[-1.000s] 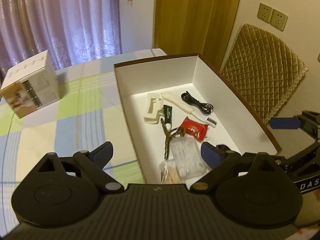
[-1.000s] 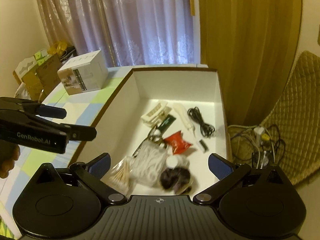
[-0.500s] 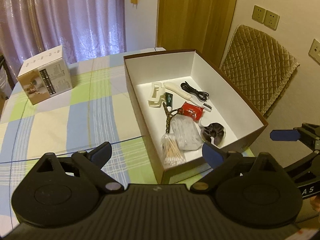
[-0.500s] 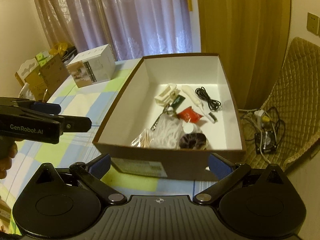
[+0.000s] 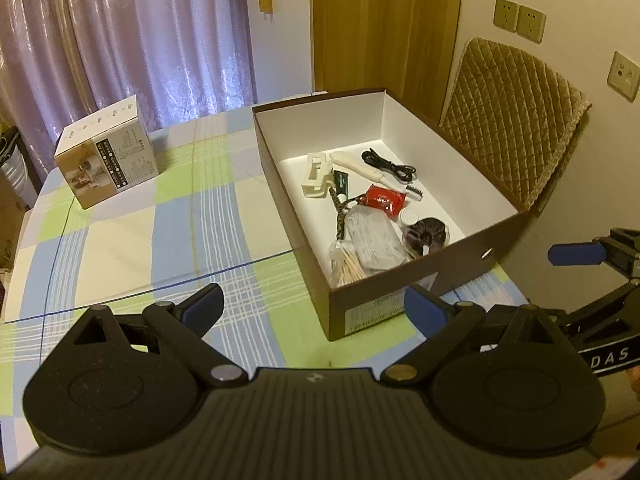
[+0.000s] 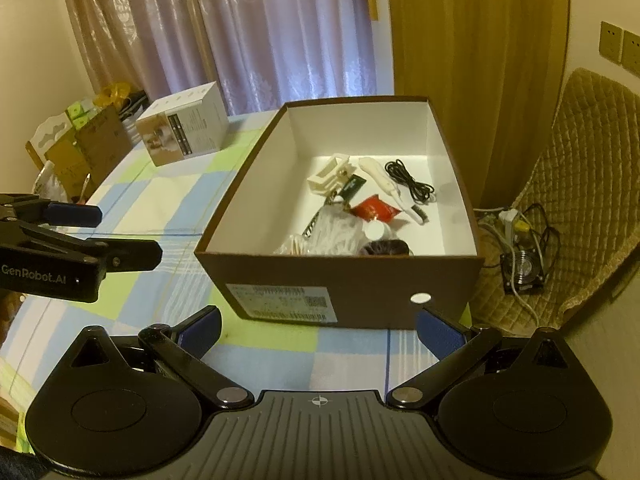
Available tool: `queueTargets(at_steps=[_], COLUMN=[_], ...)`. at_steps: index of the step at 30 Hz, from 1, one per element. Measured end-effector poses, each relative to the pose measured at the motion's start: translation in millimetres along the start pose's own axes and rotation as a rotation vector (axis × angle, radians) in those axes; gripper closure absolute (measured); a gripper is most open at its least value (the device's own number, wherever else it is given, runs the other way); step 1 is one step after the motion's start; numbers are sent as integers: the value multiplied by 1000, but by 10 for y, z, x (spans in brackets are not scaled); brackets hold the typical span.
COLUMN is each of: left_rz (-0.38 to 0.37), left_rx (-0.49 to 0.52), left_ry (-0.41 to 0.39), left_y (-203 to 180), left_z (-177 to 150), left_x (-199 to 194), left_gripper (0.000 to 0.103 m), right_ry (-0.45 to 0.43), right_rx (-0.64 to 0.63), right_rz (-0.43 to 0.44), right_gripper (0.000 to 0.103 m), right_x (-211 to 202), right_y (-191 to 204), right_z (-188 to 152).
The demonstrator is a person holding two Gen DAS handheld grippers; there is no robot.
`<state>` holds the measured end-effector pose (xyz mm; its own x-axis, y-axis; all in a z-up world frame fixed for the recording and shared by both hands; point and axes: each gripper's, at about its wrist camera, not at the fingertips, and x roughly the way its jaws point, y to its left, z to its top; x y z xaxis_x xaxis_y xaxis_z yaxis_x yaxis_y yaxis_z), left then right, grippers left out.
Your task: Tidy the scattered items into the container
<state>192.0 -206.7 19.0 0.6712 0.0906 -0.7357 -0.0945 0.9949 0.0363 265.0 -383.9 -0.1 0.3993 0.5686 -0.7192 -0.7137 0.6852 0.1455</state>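
From the left wrist, the left gripper (image 5: pixel 314 312) has drawn back, fingers apart and empty, so the brown box (image 5: pixel 440 276) holding the gathered items (image 5: pixel 372 216) now sits beyond its right fingertip. From the right wrist, the right gripper (image 6: pixel 318 330) has retreated too, fingers spread and empty, the box straight ahead between them. With the checked tablecloth (image 6: pixel 168 200) bare of loose items, tidying looks finished.
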Motion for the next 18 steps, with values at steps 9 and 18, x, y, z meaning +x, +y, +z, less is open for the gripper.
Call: queueTargets(at_steps=[9,18], left_rz=[-5,-3], left_rx=[11,14], left_ry=[59,77], left_y=[-13,-44], left_z=[-172,-271], left_x=[27,24], left_gripper=[8,8], right_ry=[19,35], right_rx=[19,22], right_rz=[-22,-26], right_gripper=[2,2], right_x=[-45,-54], right_y=[4,49], right_z=[-111,-183])
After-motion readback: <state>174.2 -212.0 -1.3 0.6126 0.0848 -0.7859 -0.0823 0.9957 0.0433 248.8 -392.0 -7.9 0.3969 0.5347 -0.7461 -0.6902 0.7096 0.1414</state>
